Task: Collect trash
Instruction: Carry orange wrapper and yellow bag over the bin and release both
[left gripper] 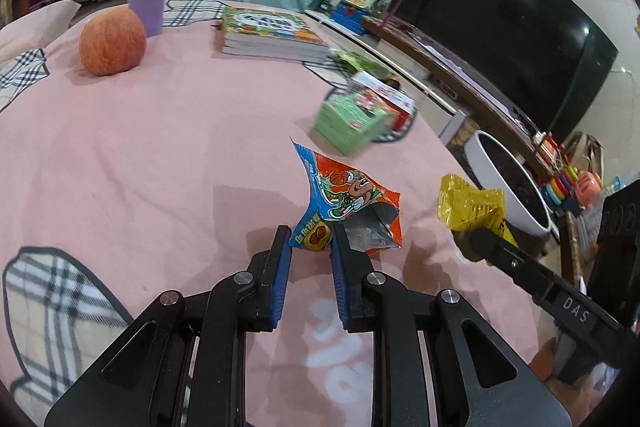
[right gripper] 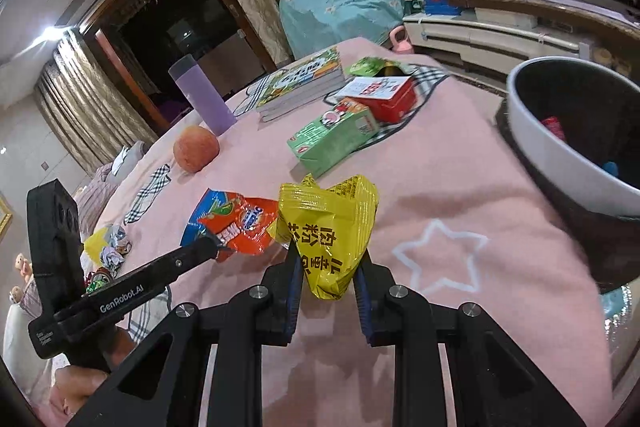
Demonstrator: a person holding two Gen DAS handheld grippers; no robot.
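I have the left tongs closed down on the lower corner of an orange and blue snack wrapper, its blue pads pinching the foil so the torn, silvery mouth of the packet flares up and to the right above the pink cloth that covers the worktop. My right tongs are narrowed onto a crumpled yellow wrapper printed with black characters, the packet bulging up between the two fingers and lifted clear of the cloth. From the left wrist view the right tool reaches in from the right edge with the yellow wrapper at its tip, just beside the orange one; from the right wrist view the left tool comes in from the lower left, and a hand is partly visible under its grip. A white bin with a dark inside stands off the worktop's right edge, near the yellow wrapper, and something red and something blue lie in it. Further back on the cloth sit a green carton lying flat, a red and white box touching it behind, a green packet beyond that, a stack of picture books, a lilac tumbler and an apple near it. A dark television fills the wall in the left wrist view, which is blurred around the cartons.
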